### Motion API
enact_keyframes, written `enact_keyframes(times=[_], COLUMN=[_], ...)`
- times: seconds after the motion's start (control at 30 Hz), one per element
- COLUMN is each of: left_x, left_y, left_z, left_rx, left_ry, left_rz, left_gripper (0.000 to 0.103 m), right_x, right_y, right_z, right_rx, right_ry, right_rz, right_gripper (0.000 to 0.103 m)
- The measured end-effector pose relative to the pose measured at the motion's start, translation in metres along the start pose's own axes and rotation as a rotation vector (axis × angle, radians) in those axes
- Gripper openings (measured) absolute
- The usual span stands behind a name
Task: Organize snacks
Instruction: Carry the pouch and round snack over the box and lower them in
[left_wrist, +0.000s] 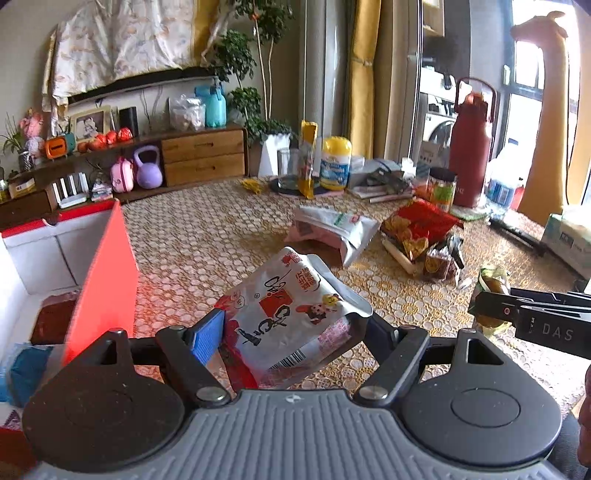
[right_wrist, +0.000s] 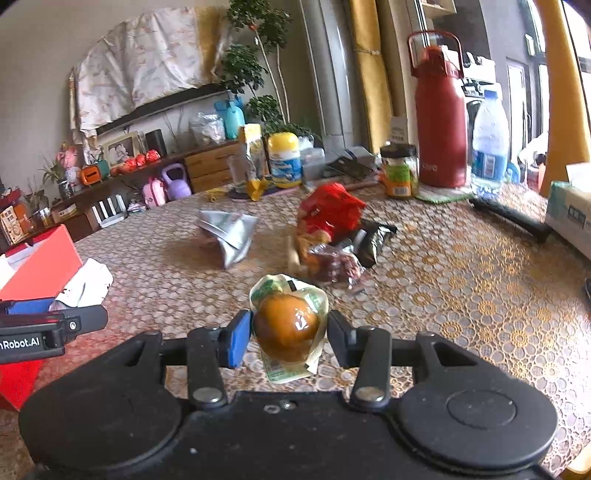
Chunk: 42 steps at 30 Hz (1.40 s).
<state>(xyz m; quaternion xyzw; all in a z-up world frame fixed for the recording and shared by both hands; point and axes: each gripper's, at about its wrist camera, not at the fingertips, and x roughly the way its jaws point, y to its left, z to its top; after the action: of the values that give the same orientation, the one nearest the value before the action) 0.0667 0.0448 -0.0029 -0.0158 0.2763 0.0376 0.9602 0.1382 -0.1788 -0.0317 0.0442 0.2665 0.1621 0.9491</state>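
My left gripper (left_wrist: 288, 328) is shut on a white and red snack pouch (left_wrist: 291, 306), held tilted above the patterned tablecloth (left_wrist: 207, 240). Just to its left stands an open red box (left_wrist: 99, 273) with white walls inside and a dark red packet on its floor. My right gripper (right_wrist: 289, 336) is shut on a clear vacuum pack with a brown egg-shaped snack (right_wrist: 286, 325), lifted off the table. In the left wrist view the right gripper (left_wrist: 491, 310) shows at the right edge. The right wrist view has the left gripper (right_wrist: 85, 319) at its left edge, by the red box (right_wrist: 40, 266).
A silver pouch (left_wrist: 336, 229), a red snack bag (left_wrist: 417, 221) and small dark packets lie mid-table. At the back stand a yellow-lidded canister (left_wrist: 335, 166), a jar (left_wrist: 441, 188), a red flask (left_wrist: 471, 155) and a water bottle (right_wrist: 489, 144). A tissue box (left_wrist: 569, 236) sits at the right.
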Motion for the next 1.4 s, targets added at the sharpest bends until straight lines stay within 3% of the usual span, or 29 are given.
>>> enact_keyframes(times=[0.4, 0.8, 1.4], left_x=[-0.051, -0.087, -0.123], left_y=[0.024, 0.062, 0.149], left_z=[0.008, 0.012, -0.003], left_rx=[-0.030, -0.077, -0.183], left_ry=[-0.097, -0.168, -0.179], left_rz=[0.034, 0.118, 0.282], left_gripper=[0.079, 0.079, 0.079], right_x=[-0.027, -0.045, -0.049], right_y=[0.040, 0.094, 0.203], right_z=[0.014, 0.026, 0.035], right_rx=[-0.081, -0.174, -0.321], right_ry=[-0.069, -0.125, -0.135], right_rz=[0.084, 0.193, 0.412], right_gripper=[0.043, 0.043, 0.043])
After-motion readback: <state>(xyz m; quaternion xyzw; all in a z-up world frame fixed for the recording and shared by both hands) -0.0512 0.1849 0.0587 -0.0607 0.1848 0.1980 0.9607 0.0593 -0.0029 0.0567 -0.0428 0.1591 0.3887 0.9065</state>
